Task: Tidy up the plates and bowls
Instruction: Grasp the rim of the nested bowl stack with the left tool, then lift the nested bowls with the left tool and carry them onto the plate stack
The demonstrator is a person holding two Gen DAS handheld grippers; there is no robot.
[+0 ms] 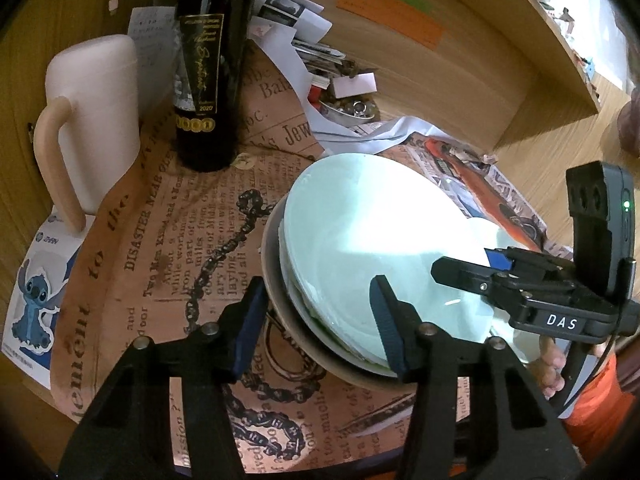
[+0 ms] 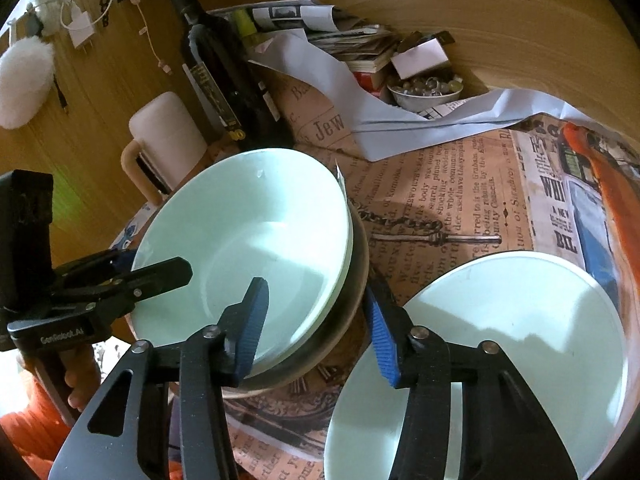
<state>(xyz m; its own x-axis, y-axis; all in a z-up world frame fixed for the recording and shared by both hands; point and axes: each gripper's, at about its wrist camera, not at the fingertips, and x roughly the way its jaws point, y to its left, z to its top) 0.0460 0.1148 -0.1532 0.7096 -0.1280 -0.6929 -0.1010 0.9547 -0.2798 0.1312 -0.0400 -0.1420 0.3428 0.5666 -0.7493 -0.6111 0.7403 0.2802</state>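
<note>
- Both claws stood open and held nothing: the left gripper (image 1: 320, 320) straddled the near rim of the stack, one blue pad outside it and one over the top dish, neither clearly touching; the right gripper (image 2: 316, 328) had its jaws spread about as wide, straddling the stack's rim from the other side.
- Stacked at the middle of the newspaper-print table cover (image 1: 192, 216) sat a pale green plate (image 1: 380, 240) on top, with further pale rims under it and a grey-brown dish (image 1: 304, 340) at the bottom.
- By my judgement the job was partly done: several pieces were already nested, but a second pale green plate (image 2: 500, 340) lay alone at about four o'clock from the stack, apart from it, and looked like the next one to go on.
- Only the right wrist view showed that loose plate whole; the left wrist view caught just a sliver of it behind the other claw.
- Clutter at twelve o'clock included a wine bottle (image 1: 212, 60), a white jug (image 1: 92, 120), and a small bowl of trinkets (image 2: 424, 92).
- Whether that small bowl counted in the tidying, I could not tell.
</note>
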